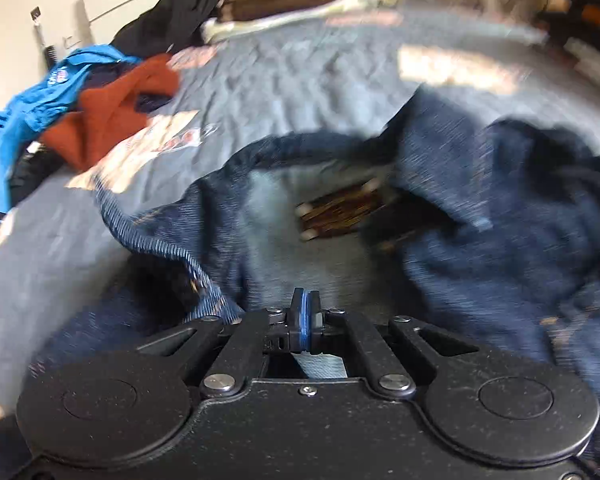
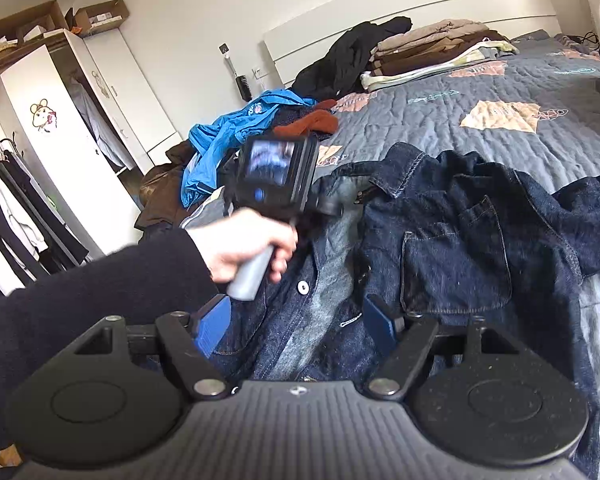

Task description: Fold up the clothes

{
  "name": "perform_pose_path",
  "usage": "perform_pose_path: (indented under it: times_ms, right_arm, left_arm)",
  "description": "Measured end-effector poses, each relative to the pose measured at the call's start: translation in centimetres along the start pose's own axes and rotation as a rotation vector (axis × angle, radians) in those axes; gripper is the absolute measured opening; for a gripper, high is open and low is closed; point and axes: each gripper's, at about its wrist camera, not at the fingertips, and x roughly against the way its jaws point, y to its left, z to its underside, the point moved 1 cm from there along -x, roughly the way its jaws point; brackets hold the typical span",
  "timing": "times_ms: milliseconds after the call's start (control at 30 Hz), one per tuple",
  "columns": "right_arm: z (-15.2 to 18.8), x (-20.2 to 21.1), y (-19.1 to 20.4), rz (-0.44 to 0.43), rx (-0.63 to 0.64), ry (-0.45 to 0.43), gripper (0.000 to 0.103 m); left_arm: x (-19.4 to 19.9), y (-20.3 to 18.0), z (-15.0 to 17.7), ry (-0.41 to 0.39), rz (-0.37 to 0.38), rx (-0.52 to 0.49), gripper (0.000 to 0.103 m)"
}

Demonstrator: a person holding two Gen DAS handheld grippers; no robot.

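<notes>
Right gripper closest to lens, blue ribbed pads spread wide, nothing between them, hovering over dark denim jacket. Jacket rumpled, center and right of frame, stiff indigo weave, pale stitching, chest pocket, white button, faded lining showing. Left gripper pads pressed together, pinching thin strip of jacket fabric; that view pretty blurry. Hand in dark sleeve holds its grey handle. Quilted grey bedspread, tan patches. Blue and rust clothes pile upper center, white wardrobe upper left.
</notes>
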Motion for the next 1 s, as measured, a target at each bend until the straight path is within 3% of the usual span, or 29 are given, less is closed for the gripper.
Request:
perform_pose_path:
  times_ms: [100,167,233,300,633,733,1000]
  right_arm:
    - [-0.4,0.7,-0.7,-0.001,-0.013,-0.018,0.072]
    - [-0.6,1.1,-1.5,0.010,-0.042,-0.027,0.072]
    - [-0.8,1.6,-1.9,0.018,-0.055,-0.038,0.072]
    - [-0.9,2.2,-2.3,0.024,-0.067,-0.053,0.072]
    - [-1.7,3.8,-1.9,-0.005,-0.077,-0.100,0.072]
    - [-1.7,3.7,-1.1,-0.028,-0.064,-0.097,0.072]
    - [-1.4,4.0,1.3,-0.097,-0.013,-0.086,0.072]
  left_arm:
    - [2.7,0.4,0.6,-0.020,0.095,0.037,0.005]
    - [5.8,0.8,1.5,-0.055,0.163,0.058,0.017]
    - [9.2,1.3,2.8,-0.106,0.230,0.083,0.040]
    - [12.6,1.4,5.0,-0.124,0.294,0.105,0.049]
    - [19.8,-2.8,17.1,0.114,0.536,0.188,0.049]
    - [19.5,-4.1,18.8,0.139,0.498,0.160,0.049]
    - [19.6,-7.1,21.8,0.258,0.532,0.130,0.053]
